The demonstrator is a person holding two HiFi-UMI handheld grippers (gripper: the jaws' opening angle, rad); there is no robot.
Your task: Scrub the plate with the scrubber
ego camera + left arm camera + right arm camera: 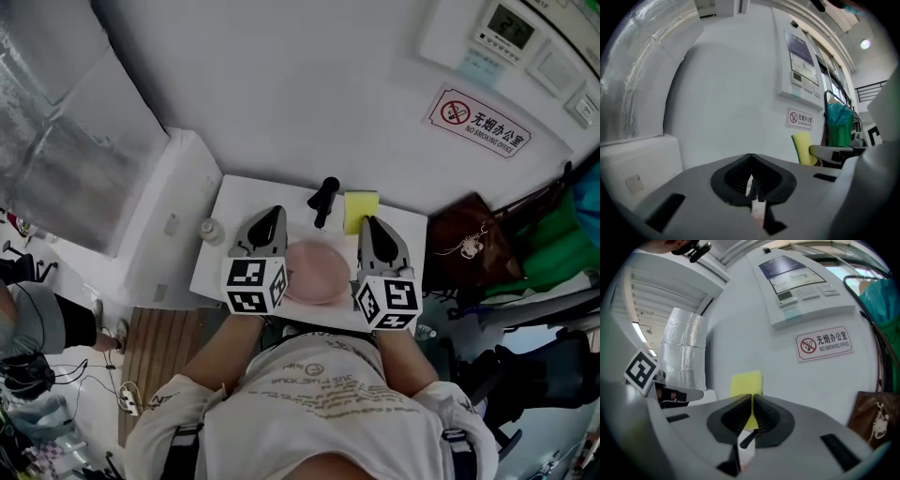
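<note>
**Pink plate on a white table, flanked by two closed, empty grippers.**

The table (234, 202) is small and white and stands against a white wall. The plate (317, 270) is round, shallow and pale pink, and it lies at the middle of the table's near edge, in full view. The scrubber (360, 210), a yellow rectangular sponge, lies beyond the plate's far right side, by the wall. A black handle-like thing (324, 200) lies beyond the plate, just left of the scrubber. A small white bottle (212, 231) stands well left of the plate. The left gripper (272, 214) is at the plate's left rim and the right gripper (368, 223) at its right. Each has its jaws pressed together with nothing between them. In the head view the right gripper's tip overlaps the scrubber's near edge.
</note>
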